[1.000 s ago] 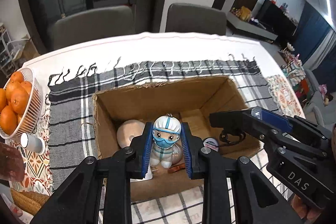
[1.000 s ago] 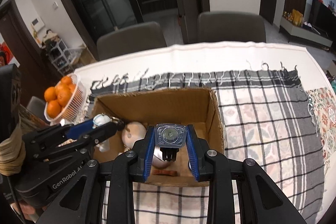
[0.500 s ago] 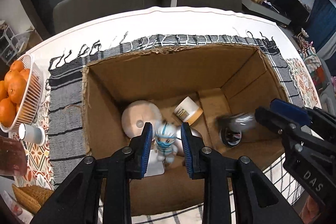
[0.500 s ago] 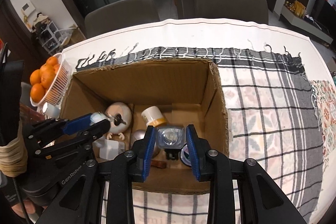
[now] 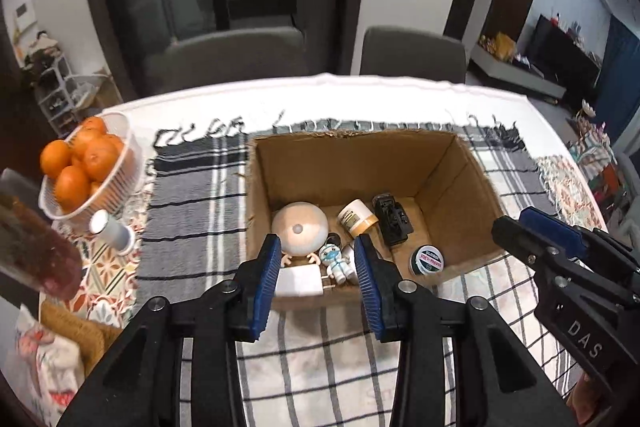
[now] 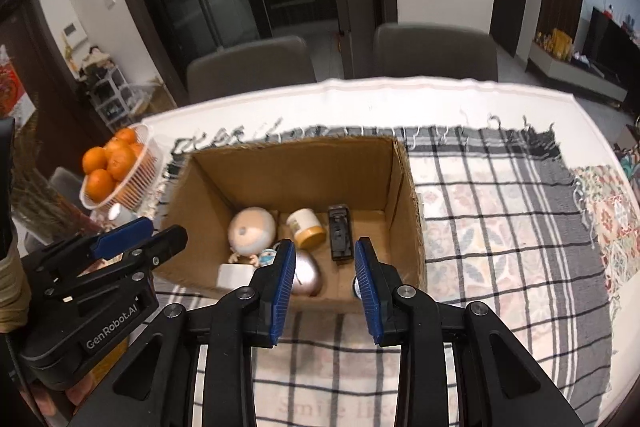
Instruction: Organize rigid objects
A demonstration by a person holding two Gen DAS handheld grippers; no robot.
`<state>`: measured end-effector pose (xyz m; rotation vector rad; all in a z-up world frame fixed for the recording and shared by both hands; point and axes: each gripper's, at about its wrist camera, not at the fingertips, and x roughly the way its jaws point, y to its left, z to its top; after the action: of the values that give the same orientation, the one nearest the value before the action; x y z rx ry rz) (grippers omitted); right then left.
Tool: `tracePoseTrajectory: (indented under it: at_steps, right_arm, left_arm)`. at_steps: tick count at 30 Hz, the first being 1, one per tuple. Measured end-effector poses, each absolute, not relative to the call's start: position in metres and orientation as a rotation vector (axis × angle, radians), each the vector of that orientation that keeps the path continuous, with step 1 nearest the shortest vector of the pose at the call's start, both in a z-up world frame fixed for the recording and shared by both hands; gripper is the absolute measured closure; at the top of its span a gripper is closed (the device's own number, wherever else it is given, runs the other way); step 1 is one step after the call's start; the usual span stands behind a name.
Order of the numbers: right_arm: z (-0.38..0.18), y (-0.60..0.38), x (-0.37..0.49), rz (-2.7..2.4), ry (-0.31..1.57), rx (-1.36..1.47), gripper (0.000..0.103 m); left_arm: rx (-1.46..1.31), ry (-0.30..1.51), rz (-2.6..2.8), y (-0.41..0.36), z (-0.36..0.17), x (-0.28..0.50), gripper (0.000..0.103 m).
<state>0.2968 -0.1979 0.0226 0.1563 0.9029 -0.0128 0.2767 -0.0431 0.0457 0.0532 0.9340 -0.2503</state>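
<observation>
The left gripper (image 5: 316,281) hung above the near wall of the cardboard box (image 5: 460,187), its jaws opening with nothing pinched between the blue pads. The right gripper (image 6: 324,277) hovered over the same near wall further right, its jaws parted a little and empty.

Inside the box, against its near wall, stood the small masked figurine (image 5: 335,262), free of either gripper, with a white block (image 5: 298,282) just to its left. Behind them lay a round white dome (image 5: 300,231). A cream jar with an amber cap (image 5: 357,217) lay tilted mid-floor, a black device (image 5: 392,223) beside it on the right. A round tin (image 5: 427,259) sat near the box's right front corner, and a silver oval thing (image 6: 306,273) lay by the near wall.

The box rested on a plaid cloth (image 6: 500,227). Left of the box stood a white basket of oranges (image 5: 86,167).
</observation>
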Motion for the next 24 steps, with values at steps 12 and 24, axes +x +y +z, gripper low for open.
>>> tracePoseTrajectory:
  at_steps: [12, 24]
  right_arm:
    - [0.057, -0.177, 0.202, -0.009, 0.736, 0.118, 0.06]
    - [0.055, -0.169, 0.116, -0.072, 0.613, 0.097, 0.039]
  left_arm:
    - [0.034, 0.748, -0.192, -0.016, 0.076, 0.174, 0.054]
    - [0.066, 0.544, -0.083, -0.003, 0.081, 0.082, 0.017]
